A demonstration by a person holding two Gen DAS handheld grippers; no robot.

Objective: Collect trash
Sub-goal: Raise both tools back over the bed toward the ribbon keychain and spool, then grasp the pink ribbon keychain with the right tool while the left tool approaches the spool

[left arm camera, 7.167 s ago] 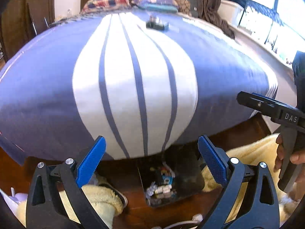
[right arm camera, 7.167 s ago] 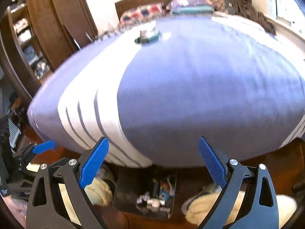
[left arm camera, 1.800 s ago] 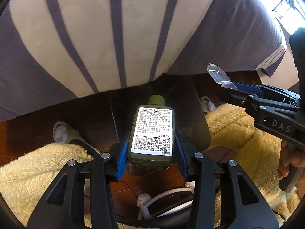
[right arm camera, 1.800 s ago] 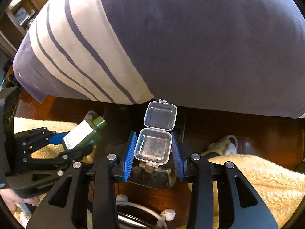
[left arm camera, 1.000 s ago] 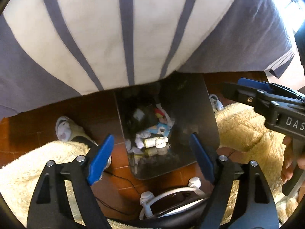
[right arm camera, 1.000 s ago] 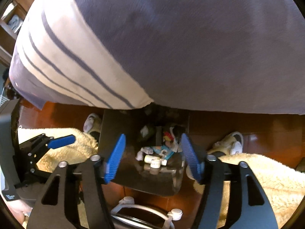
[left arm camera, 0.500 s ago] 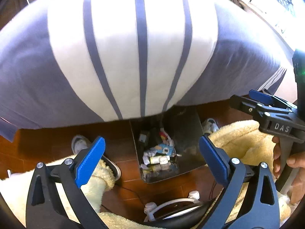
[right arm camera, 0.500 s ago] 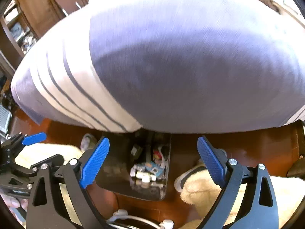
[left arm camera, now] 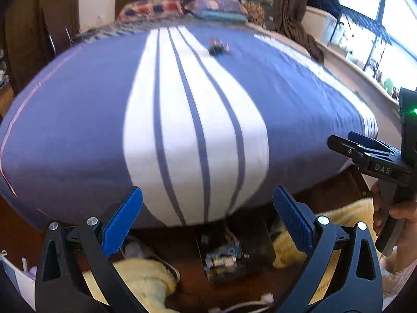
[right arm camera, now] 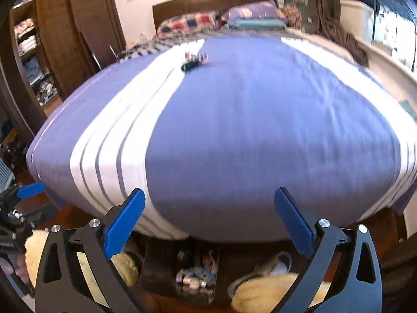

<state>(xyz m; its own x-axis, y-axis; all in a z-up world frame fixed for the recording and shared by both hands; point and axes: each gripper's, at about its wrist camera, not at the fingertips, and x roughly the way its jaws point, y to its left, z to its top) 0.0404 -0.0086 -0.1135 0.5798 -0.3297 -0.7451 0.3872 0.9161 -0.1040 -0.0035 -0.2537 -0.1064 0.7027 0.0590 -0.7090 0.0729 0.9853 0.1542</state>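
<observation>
A small dark cluster of trash (left arm camera: 218, 47) lies far out on the blue and white striped bed cover (left arm camera: 78, 120); it also shows in the right wrist view (right arm camera: 193, 61). A dark bin (left arm camera: 256, 237) with several discarded items stands on the floor at the foot of the bed, also in the right wrist view (right arm camera: 153, 268). My left gripper (left arm camera: 207, 221) is open and empty above the bin. My right gripper (right arm camera: 209, 221) is open and empty too; it also shows at the right edge of the left wrist view (left arm camera: 370, 151).
Pillows (left arm camera: 182, 7) and a headboard stand at the far end. A wooden wardrobe (right arm camera: 65, 39) is at the left, a window ledge (left arm camera: 365, 78) at the right. Yellow fleece (left arm camera: 140, 276), a shoe (right arm camera: 271, 266) and a white cable (left arm camera: 245, 306) lie near the bin.
Both grippers let go of a green bottle and a clear plastic box over the bin, opened wide, then tilted up from the bin toward the bed.
</observation>
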